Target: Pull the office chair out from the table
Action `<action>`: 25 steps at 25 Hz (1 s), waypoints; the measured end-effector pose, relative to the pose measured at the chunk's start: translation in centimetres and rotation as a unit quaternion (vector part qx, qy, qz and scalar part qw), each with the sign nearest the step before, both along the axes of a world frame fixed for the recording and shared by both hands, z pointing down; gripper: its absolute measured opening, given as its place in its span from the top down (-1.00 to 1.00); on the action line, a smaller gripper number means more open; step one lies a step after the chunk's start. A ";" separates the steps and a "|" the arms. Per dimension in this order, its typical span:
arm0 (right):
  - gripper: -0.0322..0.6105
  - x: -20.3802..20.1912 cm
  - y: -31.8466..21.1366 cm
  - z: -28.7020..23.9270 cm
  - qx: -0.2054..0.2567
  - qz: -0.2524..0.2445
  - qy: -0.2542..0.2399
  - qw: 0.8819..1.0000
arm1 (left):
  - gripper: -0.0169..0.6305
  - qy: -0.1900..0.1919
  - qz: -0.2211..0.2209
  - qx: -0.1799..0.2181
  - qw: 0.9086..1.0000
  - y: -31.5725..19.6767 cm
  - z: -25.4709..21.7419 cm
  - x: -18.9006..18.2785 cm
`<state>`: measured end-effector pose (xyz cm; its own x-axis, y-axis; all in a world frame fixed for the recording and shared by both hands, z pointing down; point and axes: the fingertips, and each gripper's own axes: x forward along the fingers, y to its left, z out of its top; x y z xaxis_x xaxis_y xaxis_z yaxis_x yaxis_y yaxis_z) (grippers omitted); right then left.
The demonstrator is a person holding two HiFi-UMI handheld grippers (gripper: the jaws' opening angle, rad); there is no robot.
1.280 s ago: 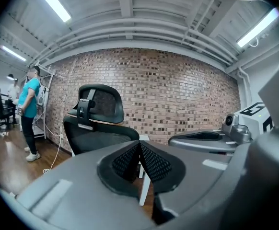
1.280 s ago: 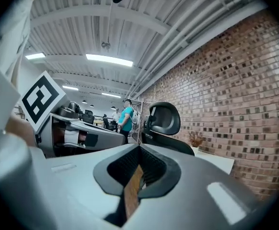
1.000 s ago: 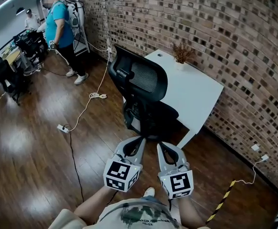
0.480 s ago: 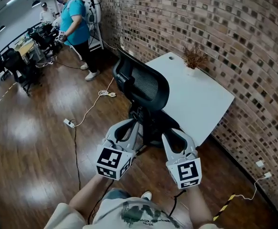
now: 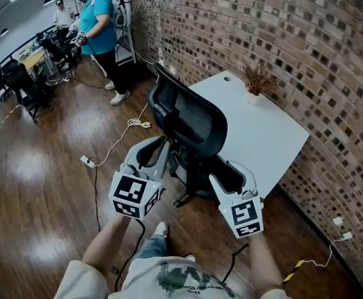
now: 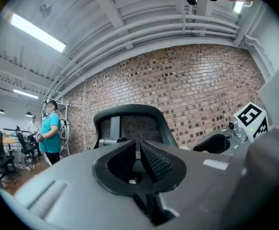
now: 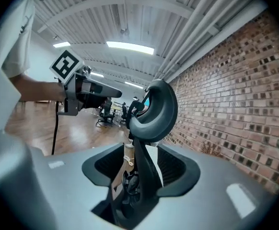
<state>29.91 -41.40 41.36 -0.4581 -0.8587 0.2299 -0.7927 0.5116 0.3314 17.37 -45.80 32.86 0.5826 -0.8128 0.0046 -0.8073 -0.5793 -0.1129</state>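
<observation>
grey left gripper (image 5: 161, 147) and right gripper (image 5: 229, 174) carry black-and-white marker cubes (image 5: 131, 195); pale printed t-shirt (image 5: 169, 282).

Office w/ desk (image 5: 266, 136), swivel chair (image 5: 194, 114).

White table (image 5: 259, 139) w/ potted plant (image 5: 257, 81); wood floor (image 5: 38, 179) w/ chair (image 5: 191, 120), cable (image 5: 116, 143).

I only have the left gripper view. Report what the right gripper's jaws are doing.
Observer: The right gripper has its jaws wide apart; they have just been opening. The office chair shows edge-on in the gap, and the pads are not pressing on it.
Operator: Now tell me what sits beyond the chair.
Observer: In the head view, a white table stands against the brick wall, with a small dried plant on it.
</observation>
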 end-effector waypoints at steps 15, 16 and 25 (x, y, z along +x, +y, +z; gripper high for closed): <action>0.17 0.4 -5.0 5.1 -0.091 -0.028 0.083 0.992 | 0.68 -0.097 0.004 0.102 0.990 -7.4 -4.2 -3.6; 0.17 0.3 -5.2 5.3 -0.094 -0.031 0.082 0.992 | 0.68 -0.111 0.008 0.107 0.988 -8.0 -4.5 -3.7; 0.17 -0.6 -6.2 6.7 -0.112 -0.029 0.079 0.990 | 0.51 -0.265 0.054 0.180 0.946 -12.8 -6.1 -3.7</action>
